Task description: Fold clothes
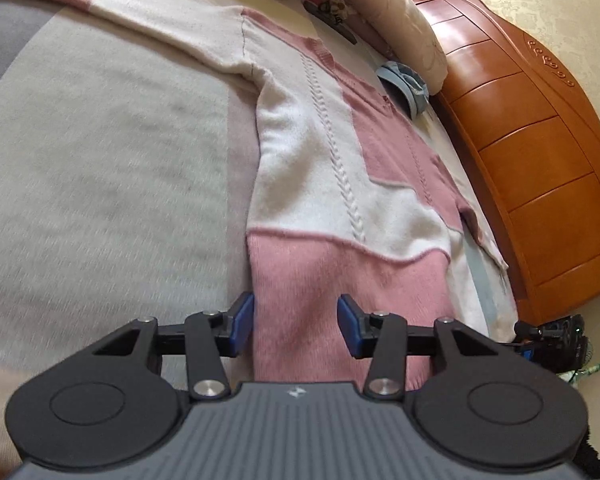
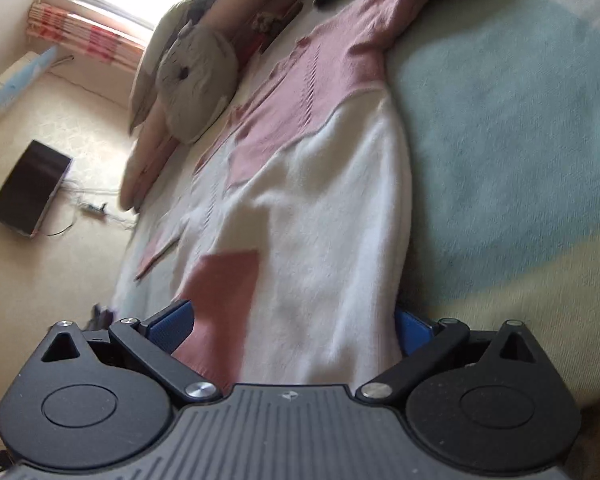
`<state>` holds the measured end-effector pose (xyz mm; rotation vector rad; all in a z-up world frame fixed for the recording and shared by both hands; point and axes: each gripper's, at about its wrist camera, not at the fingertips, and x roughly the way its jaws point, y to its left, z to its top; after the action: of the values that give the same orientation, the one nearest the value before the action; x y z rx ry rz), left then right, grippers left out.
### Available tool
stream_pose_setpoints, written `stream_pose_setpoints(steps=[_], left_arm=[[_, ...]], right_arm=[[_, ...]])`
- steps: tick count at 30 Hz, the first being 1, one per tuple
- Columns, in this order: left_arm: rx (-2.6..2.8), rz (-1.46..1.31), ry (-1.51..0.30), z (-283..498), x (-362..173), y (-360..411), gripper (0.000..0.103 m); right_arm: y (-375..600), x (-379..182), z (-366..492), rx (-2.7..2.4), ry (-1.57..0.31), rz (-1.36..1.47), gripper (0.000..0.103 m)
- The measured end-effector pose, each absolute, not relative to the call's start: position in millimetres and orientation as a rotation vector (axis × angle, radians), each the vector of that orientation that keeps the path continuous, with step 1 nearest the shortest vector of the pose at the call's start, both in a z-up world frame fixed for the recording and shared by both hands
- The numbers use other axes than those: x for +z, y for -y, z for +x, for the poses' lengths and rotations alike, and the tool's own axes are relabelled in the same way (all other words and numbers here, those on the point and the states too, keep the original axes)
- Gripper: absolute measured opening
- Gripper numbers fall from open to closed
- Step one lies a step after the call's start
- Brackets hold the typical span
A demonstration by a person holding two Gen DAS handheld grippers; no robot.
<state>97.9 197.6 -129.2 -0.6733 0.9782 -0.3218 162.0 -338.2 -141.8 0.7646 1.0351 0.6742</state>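
Both grippers sit at the near hem: left gripper (image 1: pixel 296 328) with jaws spread over the pink band, right gripper (image 2: pixel 296 330) spread wider across the white panel. Sweater (image 1: pixel 340 184) lies flat on the bed (image 1: pixel 100 160), long axis running from the jaws to the far pillows (image 2: pixel 196 84) (sleeves spread outward); neither arm clearly nearer.
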Motion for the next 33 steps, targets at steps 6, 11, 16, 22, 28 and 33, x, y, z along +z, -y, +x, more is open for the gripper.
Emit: stream_pose_setpoints(steps=[6, 11, 16, 22, 28, 33], left_arm=[[-0.338, -0.688, -0.981, 99.9, -132.1, -195.7, 0.045], [-0.333, -0.660, -0.977, 100.1, -130.5, -191.4, 0.045], [-0.319, -0.642, -0.993, 99.8, -127.6, -189.1, 0.045], [-0.314, -0.612, -1.005, 100.6, -125.4, -186.3, 0.045], [-0.313, -0.594, -0.994, 104.7, -123.6, -185.7, 0.042], [-0.286, -0.508, -0.974, 128.7, -114.3, -182.0, 0.042]], right_arm=[[350.6, -150.4, 148.8, 0.669, -0.983, 0.772, 0.076], [352.7, -137.9, 150.2, 0.596, -0.973, 0.706, 0.013], [355.4, -120.4, 149.0, 0.531, -0.958, 0.637, 0.014], [361.6, -104.0, 150.8, 0.440, -0.972, 0.514, 0.016], [366.7, -107.1, 141.0, 0.393, -1.000, 0.460, 0.048], [363.8, -94.4, 135.5, 0.388, -0.949, 0.451, 0.057]])
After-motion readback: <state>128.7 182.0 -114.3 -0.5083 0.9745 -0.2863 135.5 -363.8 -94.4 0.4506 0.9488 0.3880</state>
